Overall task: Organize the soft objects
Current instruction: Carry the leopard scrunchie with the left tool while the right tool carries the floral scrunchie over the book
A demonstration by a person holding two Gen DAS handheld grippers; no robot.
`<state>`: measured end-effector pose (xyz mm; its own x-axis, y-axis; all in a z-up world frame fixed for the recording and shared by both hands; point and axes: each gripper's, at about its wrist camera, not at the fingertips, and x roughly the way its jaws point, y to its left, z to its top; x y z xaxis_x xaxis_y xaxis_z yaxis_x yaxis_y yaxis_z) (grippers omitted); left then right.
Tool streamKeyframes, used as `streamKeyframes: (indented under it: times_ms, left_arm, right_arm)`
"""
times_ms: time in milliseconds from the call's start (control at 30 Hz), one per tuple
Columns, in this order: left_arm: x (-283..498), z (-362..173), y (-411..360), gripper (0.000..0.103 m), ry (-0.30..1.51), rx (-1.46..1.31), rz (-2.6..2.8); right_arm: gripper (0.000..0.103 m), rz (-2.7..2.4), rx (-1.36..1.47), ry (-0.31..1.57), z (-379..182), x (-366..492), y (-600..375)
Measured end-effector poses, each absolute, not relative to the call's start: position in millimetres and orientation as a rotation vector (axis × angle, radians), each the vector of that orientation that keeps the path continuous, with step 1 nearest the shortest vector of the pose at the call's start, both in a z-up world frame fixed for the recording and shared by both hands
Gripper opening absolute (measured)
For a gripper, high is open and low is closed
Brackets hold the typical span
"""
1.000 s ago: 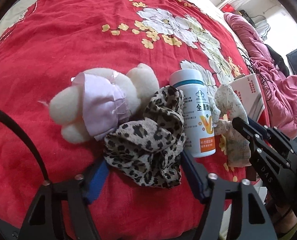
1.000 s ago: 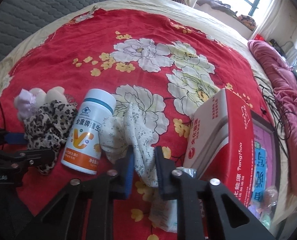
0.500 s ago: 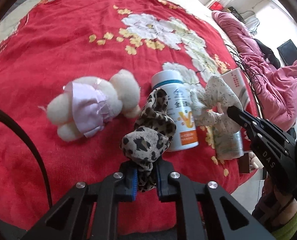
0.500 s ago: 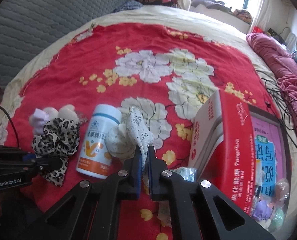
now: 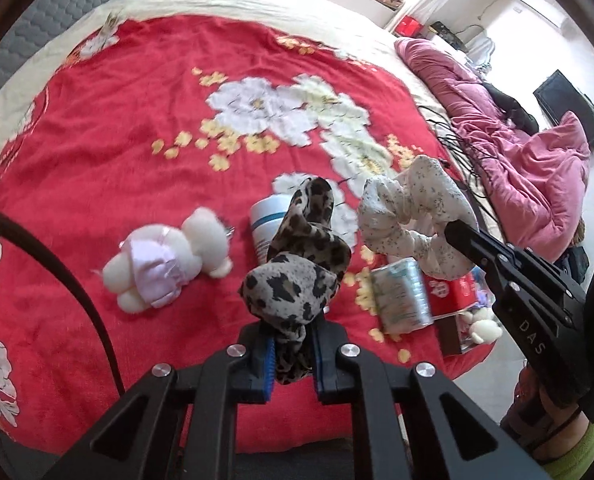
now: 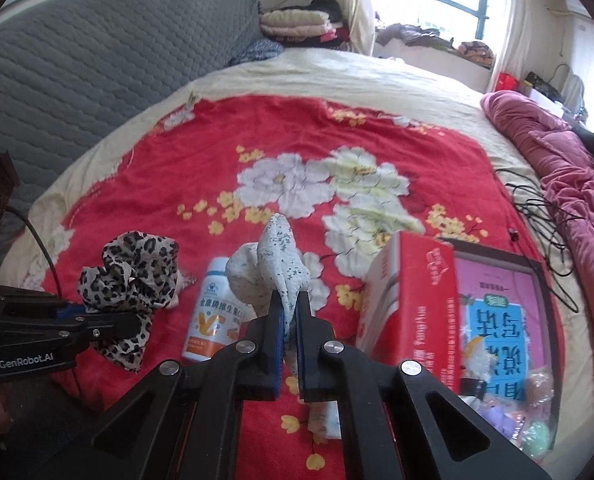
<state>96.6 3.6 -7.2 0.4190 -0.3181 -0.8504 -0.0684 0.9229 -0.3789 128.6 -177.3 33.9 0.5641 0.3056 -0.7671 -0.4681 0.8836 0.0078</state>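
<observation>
My left gripper (image 5: pixel 291 350) is shut on a leopard-print scrunchie (image 5: pixel 297 264), which hangs lifted above the red bedspread; the right wrist view shows that scrunchie (image 6: pixel 131 280) at the left. A white floral scrunchie (image 6: pixel 271 270) is pinched in my right gripper (image 6: pixel 290 320), also raised off the bed. From the left wrist view the white scrunchie (image 5: pixel 413 220) hangs at the tip of the right gripper (image 5: pixel 455 232). A cream plush toy in a pink dress (image 5: pixel 165 260) lies on the bedspread left of the left gripper.
A white vitamin bottle (image 6: pixel 217 316) lies between the scrunchies. A red carton (image 6: pixel 413 304) and a pink picture box (image 6: pixel 497 320) sit at the right. A tissue pack (image 5: pixel 401 296) lies near the bed edge. Black cables (image 6: pixel 545 216) and a pink quilt (image 6: pixel 569 184) lie far right.
Both grippers closed on their scrunchies and lifted them off the bed. The bottle, plush toy and carton stayed where they were.
</observation>
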Motion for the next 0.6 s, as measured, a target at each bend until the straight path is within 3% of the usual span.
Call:
streamKeyframes:
  times_ms: [600]
  left_arm:
    - [87,65,-81,0.014,1.054,-0.211,-0.29]
  right_arm:
    - [0.005,0.338,-0.094,0.753,100,97,-266]
